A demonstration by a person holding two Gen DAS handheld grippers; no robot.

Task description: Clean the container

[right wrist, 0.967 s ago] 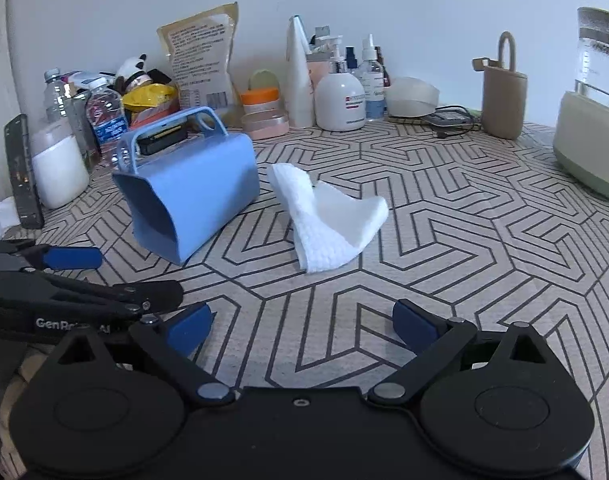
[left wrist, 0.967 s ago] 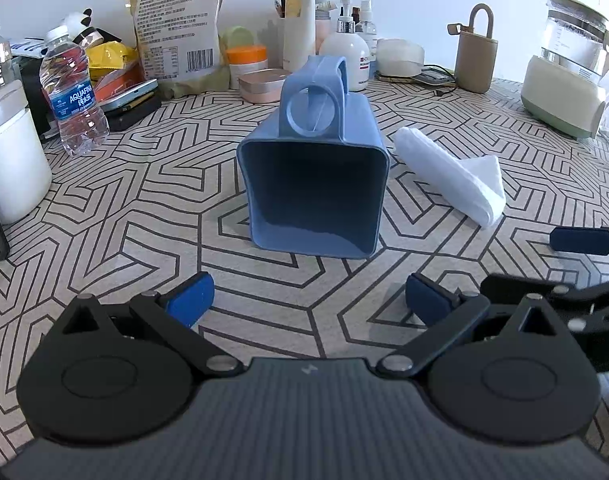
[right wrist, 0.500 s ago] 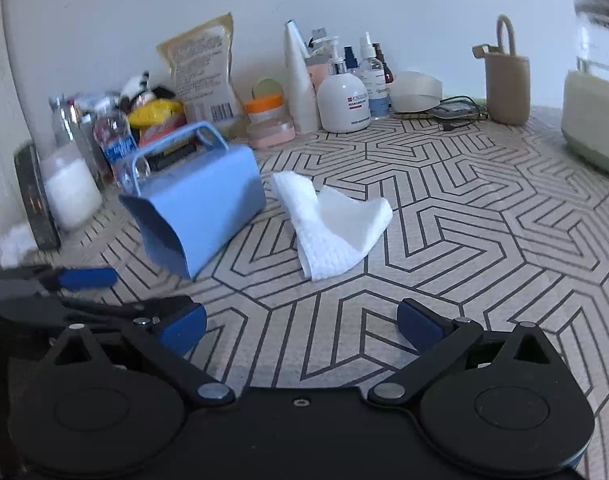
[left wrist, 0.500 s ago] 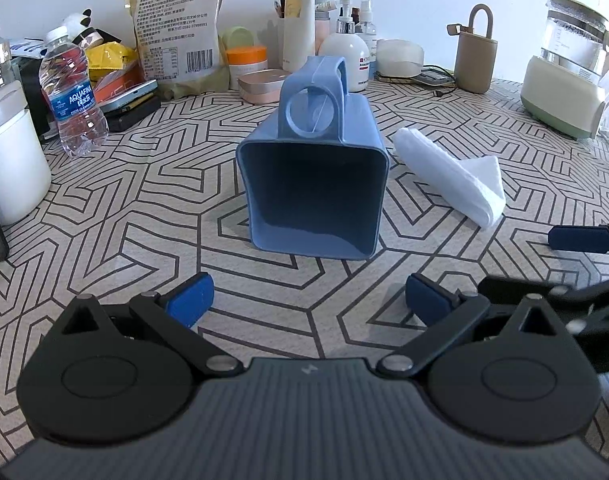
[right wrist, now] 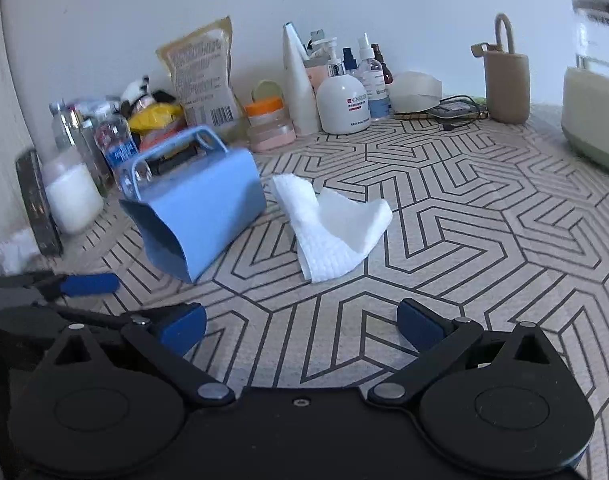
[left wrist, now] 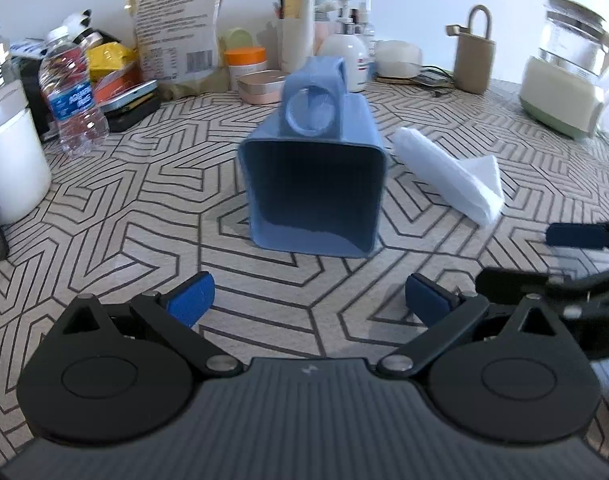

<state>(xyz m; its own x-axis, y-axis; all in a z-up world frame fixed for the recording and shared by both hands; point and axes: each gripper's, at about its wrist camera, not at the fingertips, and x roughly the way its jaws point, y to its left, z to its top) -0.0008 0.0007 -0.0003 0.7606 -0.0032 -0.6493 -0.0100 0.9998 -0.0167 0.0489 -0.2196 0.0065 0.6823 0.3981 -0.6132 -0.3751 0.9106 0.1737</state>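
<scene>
A blue plastic container [left wrist: 316, 184] with a handle lies on its side on the patterned table, its mouth facing my left gripper [left wrist: 308, 302]. That gripper is open, a short way in front of the mouth, with nothing between its fingers. A folded white cloth [left wrist: 452, 172] lies just right of the container. In the right wrist view the container [right wrist: 200, 212] is at the left and the cloth [right wrist: 332, 228] lies ahead. My right gripper [right wrist: 302, 322] is open and holds nothing, short of the cloth. The left gripper's fingers [right wrist: 88, 284] show at the left edge there.
Along the back wall stand a snack bag [left wrist: 176, 24], a water bottle [left wrist: 72, 92], lotion bottles [right wrist: 342, 100], an orange-lidded jar [right wrist: 268, 120] and a beige bottle sleeve [right wrist: 506, 80]. A white jar [left wrist: 8, 148] is at the left, a kettle [left wrist: 564, 72] at the right.
The right gripper has risen and moved forward toward the cloth. The left gripper has edged slightly closer to the container. Both stay open.
</scene>
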